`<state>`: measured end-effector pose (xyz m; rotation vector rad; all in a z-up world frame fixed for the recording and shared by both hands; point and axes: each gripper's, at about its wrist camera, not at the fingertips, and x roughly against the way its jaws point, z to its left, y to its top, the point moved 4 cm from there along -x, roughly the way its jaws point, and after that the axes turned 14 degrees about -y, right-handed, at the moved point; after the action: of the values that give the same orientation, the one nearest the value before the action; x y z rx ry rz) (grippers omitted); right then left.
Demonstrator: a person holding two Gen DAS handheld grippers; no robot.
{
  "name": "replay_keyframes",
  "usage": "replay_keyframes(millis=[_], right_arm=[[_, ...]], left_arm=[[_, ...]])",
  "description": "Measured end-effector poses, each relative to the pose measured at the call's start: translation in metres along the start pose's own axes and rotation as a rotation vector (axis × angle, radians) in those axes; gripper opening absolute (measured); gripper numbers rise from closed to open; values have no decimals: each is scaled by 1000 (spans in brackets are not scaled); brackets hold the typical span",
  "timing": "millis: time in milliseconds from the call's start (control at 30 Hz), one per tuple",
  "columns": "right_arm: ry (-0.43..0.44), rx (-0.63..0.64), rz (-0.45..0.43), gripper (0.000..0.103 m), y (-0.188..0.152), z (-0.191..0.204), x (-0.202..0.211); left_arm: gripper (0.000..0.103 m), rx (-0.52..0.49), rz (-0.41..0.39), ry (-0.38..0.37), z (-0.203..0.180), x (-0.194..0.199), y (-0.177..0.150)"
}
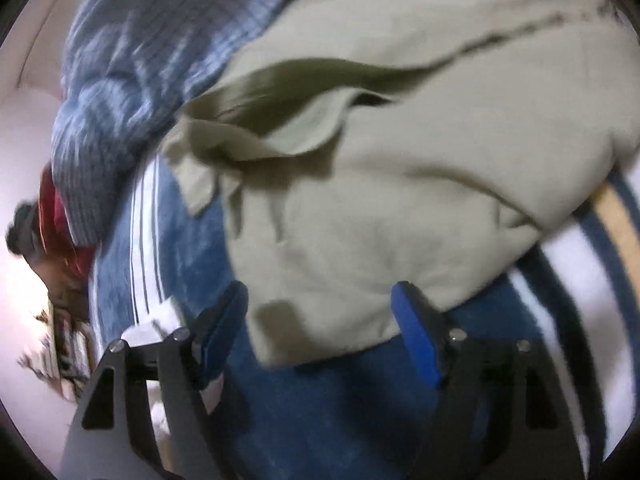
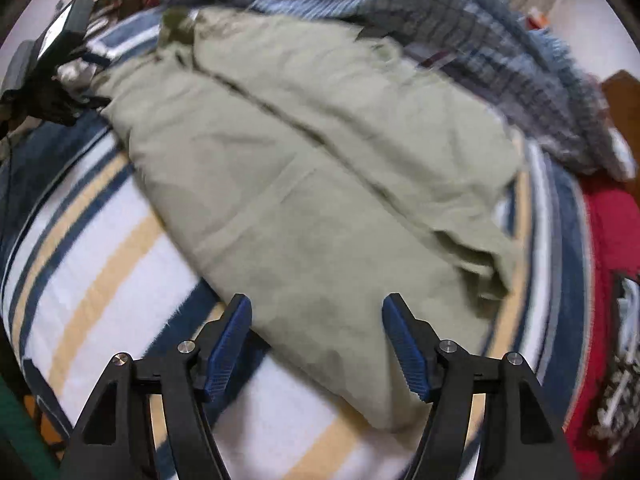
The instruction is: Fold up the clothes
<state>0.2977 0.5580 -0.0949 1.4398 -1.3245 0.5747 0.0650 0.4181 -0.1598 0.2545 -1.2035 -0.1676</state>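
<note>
Striped bedspread point(image 2: 100, 264) under beige garment point(image 2: 320, 184), motion-blurred; far plaid cloth point(image 2: 460, 28) cut off. Left gripper point(image 1: 320, 312), right gripper point(image 2: 316, 320): jaws apart, nothing clamped.

The garment point(image 2: 304, 168) is spread on the blanket point(image 2: 100, 248), directly ahead of the right claw point(image 2: 316, 312), and its near corner is found between that claw's parted fingers, untouched by the pads. Bare blanket is seen to the left of this claw and below it. A checked cloth point(image 2: 480, 40) is heaped beyond the garment, ahead and to the right. A red cloth point(image 2: 612, 232) is placed at the far right. Ahead of the left claw point(image 1: 320, 300) the garment's point(image 1: 380, 200) edge is laid between its parted fingers; the checked cloth point(image 1: 140, 60) is piled ahead and to the left.
</note>
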Motion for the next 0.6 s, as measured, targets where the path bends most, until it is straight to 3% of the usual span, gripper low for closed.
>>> replay_keyframes(millis=[67, 133, 167, 200, 233, 267, 300, 367, 500, 600], right_arm=[[10, 8, 22, 73, 0, -1, -13], [36, -20, 20, 76, 0, -7, -18], [54, -43, 28, 75, 0, -10, -19], [63, -60, 33, 60, 2, -13, -19], [65, -73, 37, 31, 4, -15, -17], [76, -90, 45, 20, 6, -18, -14], [81, -98, 48, 7, 8, -20, -10], [73, -97, 45, 6, 12, -21, -2], [69, -86, 19, 5, 10, -16, 16], [92, -66, -7, 3, 3, -15, 33]], left_arm=[[95, -47, -18, 58, 1, 3, -2], [93, -79, -40, 38, 6, 4, -4], [79, -74, -36, 0, 9, 4, -5], [60, -42, -17, -91, 13, 4, -5], [27, 12, 5, -161, 17, 5, -4], [14, 72, 27, -211, 21, 5, -2], [9, 89, 42, -211, 24, 5, 0], [5, 114, 44, -195, 26, 5, 3], [3, 184, 29, -241, 33, 15, -3], [2, 115, 58, -243, 31, 33, -21]])
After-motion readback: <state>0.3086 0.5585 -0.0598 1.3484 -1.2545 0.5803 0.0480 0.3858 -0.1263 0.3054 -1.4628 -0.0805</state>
